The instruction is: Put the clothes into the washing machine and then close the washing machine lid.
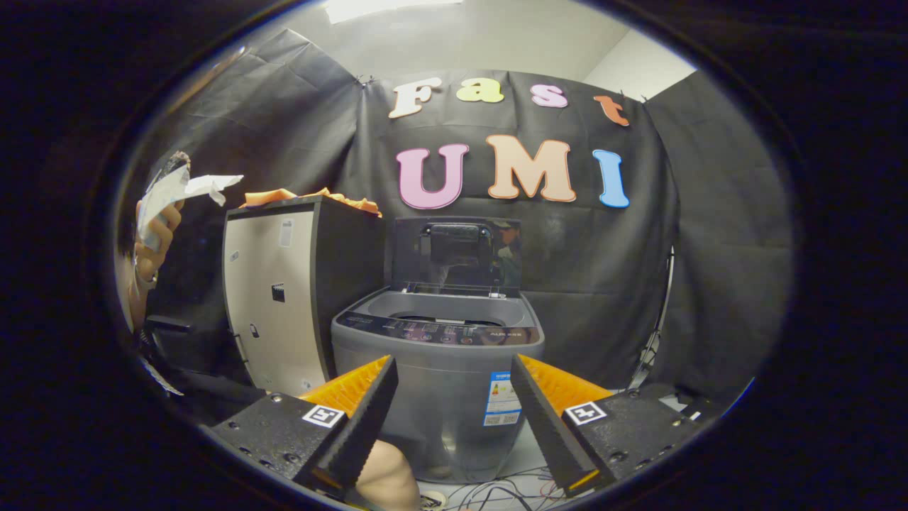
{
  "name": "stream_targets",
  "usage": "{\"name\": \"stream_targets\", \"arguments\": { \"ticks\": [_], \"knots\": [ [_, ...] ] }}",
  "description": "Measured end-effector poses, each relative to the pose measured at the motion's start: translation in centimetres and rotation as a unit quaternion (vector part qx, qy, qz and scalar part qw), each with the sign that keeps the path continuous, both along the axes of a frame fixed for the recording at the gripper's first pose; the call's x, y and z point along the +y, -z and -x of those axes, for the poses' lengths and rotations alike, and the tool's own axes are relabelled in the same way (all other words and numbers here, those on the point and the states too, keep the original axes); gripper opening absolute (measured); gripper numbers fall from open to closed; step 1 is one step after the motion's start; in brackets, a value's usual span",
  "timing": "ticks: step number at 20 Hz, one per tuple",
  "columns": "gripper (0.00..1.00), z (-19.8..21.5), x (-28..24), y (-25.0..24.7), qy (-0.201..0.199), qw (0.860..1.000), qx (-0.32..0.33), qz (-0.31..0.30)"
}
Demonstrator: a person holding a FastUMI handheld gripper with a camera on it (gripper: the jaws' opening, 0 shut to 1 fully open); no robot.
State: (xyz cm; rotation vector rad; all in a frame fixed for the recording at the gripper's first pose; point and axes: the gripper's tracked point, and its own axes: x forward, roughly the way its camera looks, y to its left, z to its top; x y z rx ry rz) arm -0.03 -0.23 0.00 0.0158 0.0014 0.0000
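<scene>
A grey top-loading washing machine (440, 369) stands straight ahead, beyond my fingers, with its dark lid (457, 254) raised upright at the back. An orange garment (312, 197) lies on top of the pale cabinet (280, 298) just left of the machine. My gripper (450, 365) is open, its two fingers spread wide with nothing between them, and the machine's front shows through the gap.
A person's hand (157, 234) holding white paper (186, 186) is at the far left, beside the cabinet. Black cloth walls close the booth behind and to the right. Loose cables (496, 493) lie on the floor at the machine's foot.
</scene>
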Motion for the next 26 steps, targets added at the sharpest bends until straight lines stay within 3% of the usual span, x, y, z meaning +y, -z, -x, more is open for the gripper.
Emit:
{"name": "stream_targets", "arguments": {
  "ticks": [12,16,21,26],
  "knots": [
    [0.97,-0.1,-0.4,0.1,0.003,1.000,0.000,-0.013],
    [0.97,-1.0,-0.4,-1.1,0.022,1.000,-0.015,-0.005],
    [0.97,-5.0,2.8,-8.1,0.018,0.999,-0.032,-0.024],
    [0.96,-10.5,9.8,-16.2,-0.025,0.999,-0.028,-0.040]
  ]
}}
